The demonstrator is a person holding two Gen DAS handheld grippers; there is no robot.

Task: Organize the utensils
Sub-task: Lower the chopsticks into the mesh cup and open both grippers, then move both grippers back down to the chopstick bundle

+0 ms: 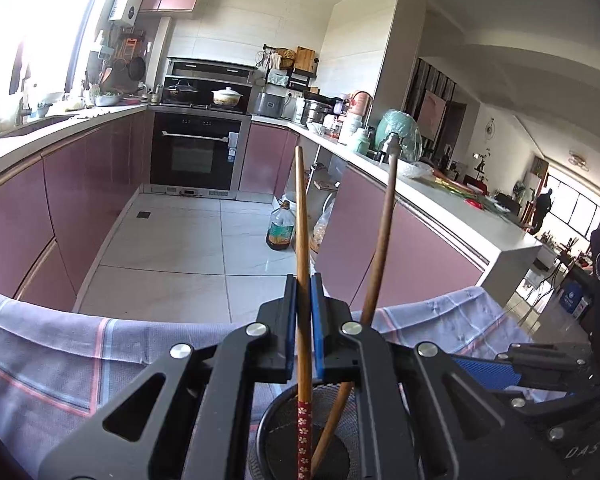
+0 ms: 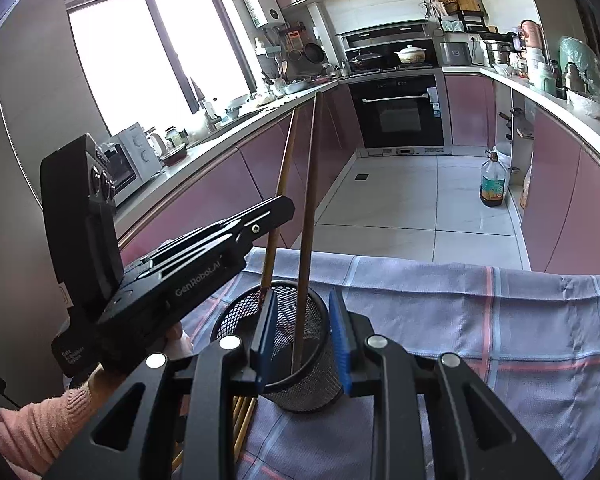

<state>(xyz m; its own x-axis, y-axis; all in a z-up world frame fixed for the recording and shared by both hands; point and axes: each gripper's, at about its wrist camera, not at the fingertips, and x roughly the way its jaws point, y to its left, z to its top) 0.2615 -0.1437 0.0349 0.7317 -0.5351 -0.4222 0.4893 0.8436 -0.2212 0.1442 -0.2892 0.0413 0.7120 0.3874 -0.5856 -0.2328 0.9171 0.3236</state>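
My left gripper (image 1: 304, 280) is shut on a light wooden chopstick (image 1: 301, 208) that stands nearly upright. Its red flowered end reaches down into the black mesh cup (image 1: 276, 412). A darker chopstick (image 1: 384, 232) leans free in the same cup. In the right wrist view, my right gripper (image 2: 304, 294) is open just in front of the mesh cup (image 2: 312, 380). The darker chopstick (image 2: 310, 200) rises between its blue pads (image 2: 340, 336) without touching them. The left gripper (image 2: 286, 206) comes in from the left, clamping the light chopstick (image 2: 284, 168).
The cup stands on a checked blue-grey cloth (image 2: 500, 320) near the table's far edge. Several more chopsticks (image 2: 244, 420) lie on the cloth under my right gripper. A pink sleeve (image 2: 40, 432) is at lower left. Beyond lie a tiled floor and pink kitchen cabinets.
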